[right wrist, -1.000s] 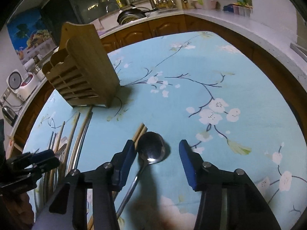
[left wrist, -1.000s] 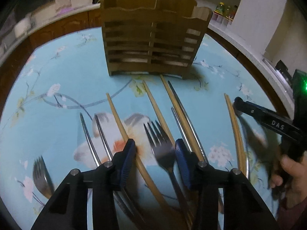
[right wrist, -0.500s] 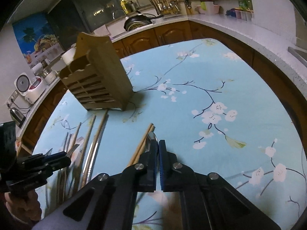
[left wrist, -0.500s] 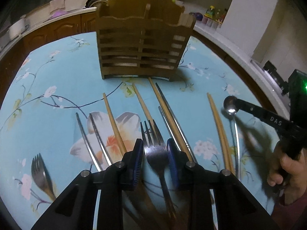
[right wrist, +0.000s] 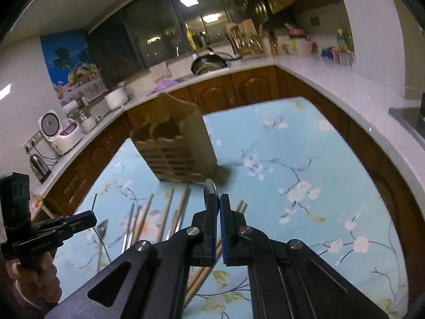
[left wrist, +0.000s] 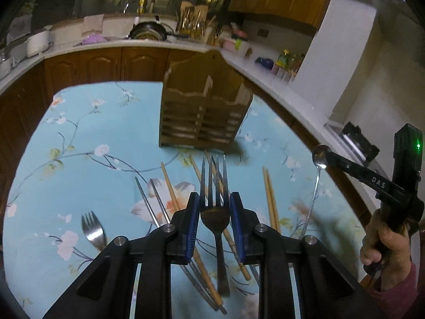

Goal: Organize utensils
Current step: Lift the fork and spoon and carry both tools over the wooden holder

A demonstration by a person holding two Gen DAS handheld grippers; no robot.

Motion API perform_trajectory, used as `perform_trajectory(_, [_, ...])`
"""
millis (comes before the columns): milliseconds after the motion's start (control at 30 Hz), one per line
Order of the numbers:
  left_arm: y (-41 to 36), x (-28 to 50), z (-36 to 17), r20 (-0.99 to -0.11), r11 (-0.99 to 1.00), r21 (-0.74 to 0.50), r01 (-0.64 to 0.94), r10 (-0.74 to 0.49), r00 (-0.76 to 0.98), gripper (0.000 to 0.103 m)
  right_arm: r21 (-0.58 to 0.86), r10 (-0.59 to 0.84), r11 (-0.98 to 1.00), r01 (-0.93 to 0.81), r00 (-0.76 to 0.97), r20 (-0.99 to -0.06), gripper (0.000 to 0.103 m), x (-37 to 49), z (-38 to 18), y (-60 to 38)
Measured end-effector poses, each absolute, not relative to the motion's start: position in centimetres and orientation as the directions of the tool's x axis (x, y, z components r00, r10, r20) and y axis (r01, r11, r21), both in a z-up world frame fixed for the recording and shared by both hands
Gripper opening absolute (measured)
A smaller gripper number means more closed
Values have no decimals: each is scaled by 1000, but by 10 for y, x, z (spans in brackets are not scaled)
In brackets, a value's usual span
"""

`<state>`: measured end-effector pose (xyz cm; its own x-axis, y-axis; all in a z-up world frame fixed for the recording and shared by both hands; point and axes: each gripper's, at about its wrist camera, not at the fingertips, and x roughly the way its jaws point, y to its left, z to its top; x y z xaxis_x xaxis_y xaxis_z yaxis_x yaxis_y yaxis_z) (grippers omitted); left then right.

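Far left on the tabletop [left wrist: 111, 122]: a spare fork [left wrist: 91, 230] lying flat, well apart from the rest. Next along: metal chopsticks [left wrist: 151, 202] and wooden chopsticks [left wrist: 170, 188], loose, fanned toward the rack [left wrist: 204, 114], which stood upright at the far side with no cutlery visible in its slots. Centre: left tongs [left wrist: 214, 212] narrowed onto a fork [left wrist: 215, 186], pads pressed against the sides of its neck, tines pointed at the rack, handle trailing back under the jaws above the scattered sticks. Further right: another wooden pair [left wrist: 269, 194], flat on the cloth. Far right: right tongs [right wrist: 217, 207] pinched almost fully together on a spoon [right wrist: 209, 187], bowl sticking out past the fingertips, handle hanging down in the left camera's view, seemingly lifted off the cloth. Risks, as judged: fork gripped only across a narrow neck, so liable to pivot or slide out if tilted sharply toward a slot; spoon held near its bowl with the long handle free, so likely to swing and catch the rack's rim or the wrong compartment; both tools heading for the same rack could collide, or nudge the light rack backward; a low carry could drag the fork handle through the chopsticks below and scatter them.
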<state>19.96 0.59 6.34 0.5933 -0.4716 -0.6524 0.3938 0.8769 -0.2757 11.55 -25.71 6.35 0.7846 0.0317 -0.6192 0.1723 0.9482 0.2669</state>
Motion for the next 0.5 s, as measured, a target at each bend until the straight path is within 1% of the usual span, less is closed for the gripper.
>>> perform_trajectory(200, [26, 180, 86, -594, 880, -280, 383, -472, 651, 21, 245, 6, 956, 163, 821, -570, 2, 115, 89, -250])
perform_trajectory(500, [34, 181, 100, -559, 890, -272, 366, -456, 692, 21, 204, -17, 967, 149, 845, -535, 2, 127, 104, -238])
